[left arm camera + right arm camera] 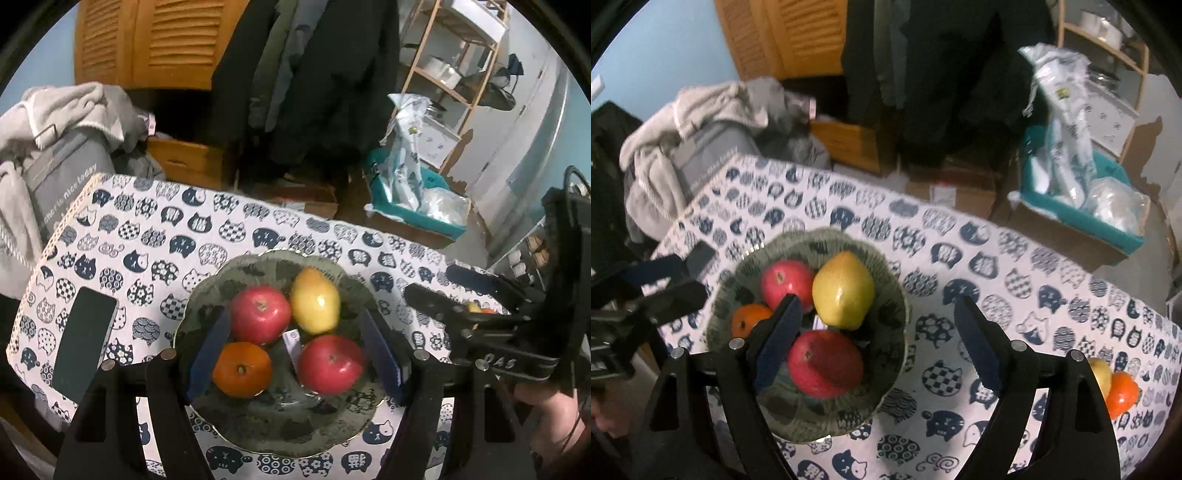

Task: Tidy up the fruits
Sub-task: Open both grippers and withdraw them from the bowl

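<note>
Cat-printed tablecloth [155, 236] covers the table, white with navy cat heads; on it sits a dark glass plate [207, 295] with a scalloped rim, holding four fruits close together. Nearest in the left wrist view lie an orange [242, 369] and a red apple [330, 363], a small white sticker or tag showing between them; behind these a second red apple [260, 314] touches a yellow pear [316, 304], which stands farthest back. The left gripper [295, 354] hangs over the plate with its blue-padded fingers spread wide, the fruits between them, nothing gripped; the right gripper [879, 339] is likewise spread and empty, one finger over the plate beside the near apple [825, 363], the other over bare cloth to the right of the plate.

A dark phone [85, 339] lies flat on the cloth left of the plate, near the table's left edge; open cloth runs behind the plate to the far edge, and a broad stretch lies to its right. At the right margin of the right wrist view, two more fruits [1121, 391], one orange and one yellowish, are half hidden behind the gripper frame, so their kind is unclear.

Beyond the table: a heap of grey and cream clothes [55, 122] to the left, dark coats [332, 74] hanging before louvred wooden doors, a teal box [417, 206] stuffed with plastic bags, and a wooden shelf rack [461, 55] whose contents are too small to make out.
</note>
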Motion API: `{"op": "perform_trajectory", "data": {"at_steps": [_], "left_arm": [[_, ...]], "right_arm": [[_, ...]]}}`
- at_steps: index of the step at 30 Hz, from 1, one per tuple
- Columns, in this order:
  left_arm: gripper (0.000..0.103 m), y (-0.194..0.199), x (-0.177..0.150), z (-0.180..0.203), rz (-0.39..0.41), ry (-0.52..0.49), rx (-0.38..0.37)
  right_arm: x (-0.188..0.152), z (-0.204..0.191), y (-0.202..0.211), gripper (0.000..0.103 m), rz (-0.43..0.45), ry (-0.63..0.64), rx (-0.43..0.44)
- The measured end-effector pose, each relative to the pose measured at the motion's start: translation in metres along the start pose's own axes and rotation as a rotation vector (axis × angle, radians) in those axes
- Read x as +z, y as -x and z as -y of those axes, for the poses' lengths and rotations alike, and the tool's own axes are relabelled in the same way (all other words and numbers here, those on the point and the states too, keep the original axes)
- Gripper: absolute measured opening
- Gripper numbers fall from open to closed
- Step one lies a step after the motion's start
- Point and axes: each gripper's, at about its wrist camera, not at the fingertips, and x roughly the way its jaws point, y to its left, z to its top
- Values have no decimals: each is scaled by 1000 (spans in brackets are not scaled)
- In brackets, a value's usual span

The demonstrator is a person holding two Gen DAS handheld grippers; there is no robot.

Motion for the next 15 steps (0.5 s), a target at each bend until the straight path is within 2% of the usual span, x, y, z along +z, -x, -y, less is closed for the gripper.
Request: {"op": "perform_trajectory", "data": {"at_steps": [6, 15], "left_arm": [[76, 16, 4, 14, 37, -18, -27], [79, 30, 4, 48, 67, -85, -61]], "right_arm": [[2, 12, 40, 85, 76, -37, -19], [-7, 26, 87, 85, 139, -56, -58]]}}
